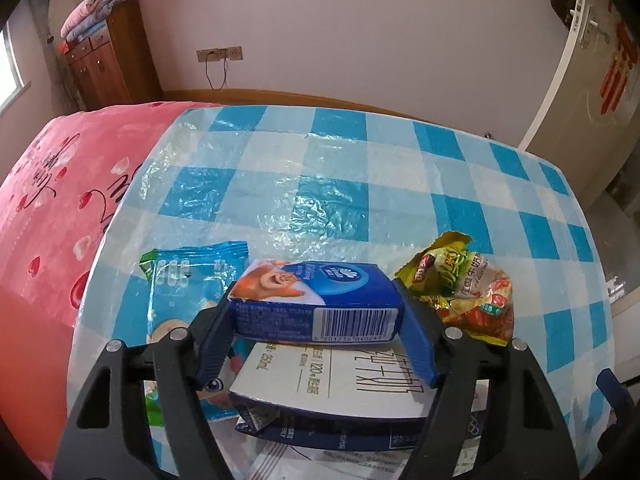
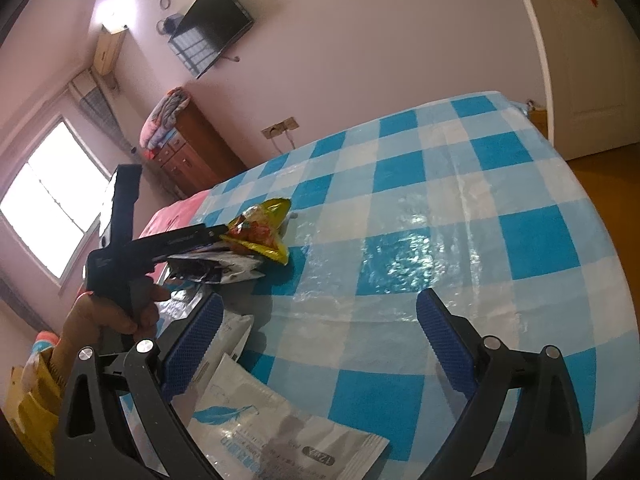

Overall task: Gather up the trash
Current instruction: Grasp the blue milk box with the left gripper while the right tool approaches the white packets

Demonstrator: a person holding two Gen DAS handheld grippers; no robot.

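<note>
- Left wrist view: the left gripper point(image 1: 316, 316) has its two blue pads clamped on the short ends of a blue tissue pack point(image 1: 316, 300), barcode side facing the camera.
- The pack is held just over a white milk carton point(image 1: 332, 376) lying flat on the checked tablecloth point(image 1: 360, 184); whether pack and carton touch cannot be told.
- Left of the pack lies a light-blue wet-wipe packet point(image 1: 188, 280), partly behind the left finger; right of it sits a crumpled yellow snack wrapper point(image 1: 468, 284), just beside the right finger.
- A dark-blue wrapper point(image 1: 340, 436) shows under the carton's near edge (its print is too small to read).
- A pink blanket point(image 1: 52, 208) covers the bed to the left of the cloth.
- Right wrist view: the right gripper point(image 2: 320, 332) hovers over the tablecloth with its fingers wide apart and nothing between them.
- A white feather-print packet point(image 2: 272, 428) lies beneath its left finger.
- Farther off, the person's hand point(image 2: 108, 316) grips the other gripper's handle, beside the yellow wrapper.
</note>
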